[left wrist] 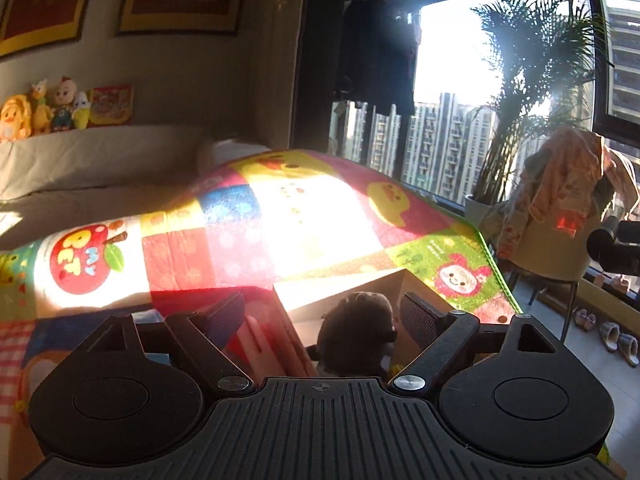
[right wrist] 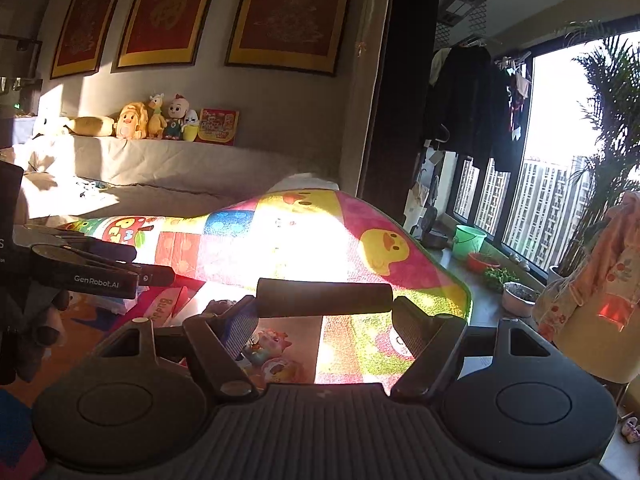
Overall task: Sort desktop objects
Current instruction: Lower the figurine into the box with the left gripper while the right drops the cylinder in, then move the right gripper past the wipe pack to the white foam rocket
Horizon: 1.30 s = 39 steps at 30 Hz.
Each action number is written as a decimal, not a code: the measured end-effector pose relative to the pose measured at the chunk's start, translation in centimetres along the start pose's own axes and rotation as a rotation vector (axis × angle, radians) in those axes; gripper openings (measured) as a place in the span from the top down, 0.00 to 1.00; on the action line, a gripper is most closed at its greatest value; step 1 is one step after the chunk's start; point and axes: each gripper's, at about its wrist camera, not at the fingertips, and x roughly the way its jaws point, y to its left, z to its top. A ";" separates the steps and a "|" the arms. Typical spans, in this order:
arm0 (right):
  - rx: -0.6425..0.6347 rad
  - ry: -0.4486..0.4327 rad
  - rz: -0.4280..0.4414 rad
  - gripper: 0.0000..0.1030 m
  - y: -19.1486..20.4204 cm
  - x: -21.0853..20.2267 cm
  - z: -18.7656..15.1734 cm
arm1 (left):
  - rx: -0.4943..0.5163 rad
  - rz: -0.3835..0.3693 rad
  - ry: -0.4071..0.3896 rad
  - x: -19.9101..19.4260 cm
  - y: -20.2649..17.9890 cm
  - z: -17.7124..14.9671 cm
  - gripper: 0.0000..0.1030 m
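**Right claw clamped on a dark roll, left claw spread above a box**

The right claw [right wrist: 325, 314] holds a dark roll [right wrist: 324, 298] crosswise, its two fingers pressing on the roll's ends, so it stands wide but is gripping. Below and beyond it lies a bright patchwork mat [right wrist: 360, 248] with ducks and apples, partly washed out by sunlight. A picture book [right wrist: 272, 354] with cartoon figures lies just under the right claw's left finger.

The left claw [left wrist: 322, 316] stands wide apart with nothing pressed between its fingers. Beneath the gap sits a dark plush toy [left wrist: 356, 332], resting inside an open cardboard box [left wrist: 344, 292]; the fingers are clear of it on both sides. A red book [left wrist: 268, 344] stands against the box's left wall. In the right wrist view the left claw shows at the left edge as a black tool marked with white lettering.

Further out, a grey-covered sofa [right wrist: 168, 164] runs along the far wall, with a row of soft toys [right wrist: 160, 120] on its back and three red-and-gold framed pictures [right wrist: 288, 12] above. To the right a tall palm [left wrist: 532, 80] stands by the window, a chair draped in an orange garment [left wrist: 560, 184] near it, and a green bucket [right wrist: 468, 240] on the sill ledge.
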 end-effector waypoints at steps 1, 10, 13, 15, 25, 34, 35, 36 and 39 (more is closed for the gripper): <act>0.008 0.009 0.010 0.28 0.0 0.3 0.1 | -0.008 0.015 0.021 -0.4 0.8 -0.7 0.11; 0.120 0.093 0.107 0.28 1.8 9.3 4.6 | -0.049 0.058 0.144 -2.2 4.7 -6.0 0.06; 0.130 0.132 0.082 0.24 2.6 14.4 6.7 | -0.054 0.097 0.148 -3.2 6.0 -7.0 0.06; 0.168 0.161 0.052 0.16 2.8 16.4 7.0 | -0.059 0.111 0.149 -4.0 7.0 -7.7 0.03; 0.081 0.331 0.181 0.59 9.5 18.4 4.5 | -0.129 0.175 0.162 -5.9 11.0 -10.5 0.03; -0.082 0.474 0.306 0.62 23.1 23.4 2.9 | -0.208 0.154 0.129 -6.3 12.0 -12.0 0.02; -0.073 0.485 0.330 0.62 24.2 23.9 2.9 | -0.219 0.156 0.121 -6.4 12.1 -12.1 0.02; -0.051 0.495 0.352 0.62 25.3 24.6 2.9 | -0.227 0.158 0.116 -6.5 12.2 -12.1 0.02; -0.058 0.485 0.356 0.32 28.4 26.7 3.1 | -0.235 0.174 0.112 -6.7 12.2 -12.2 0.02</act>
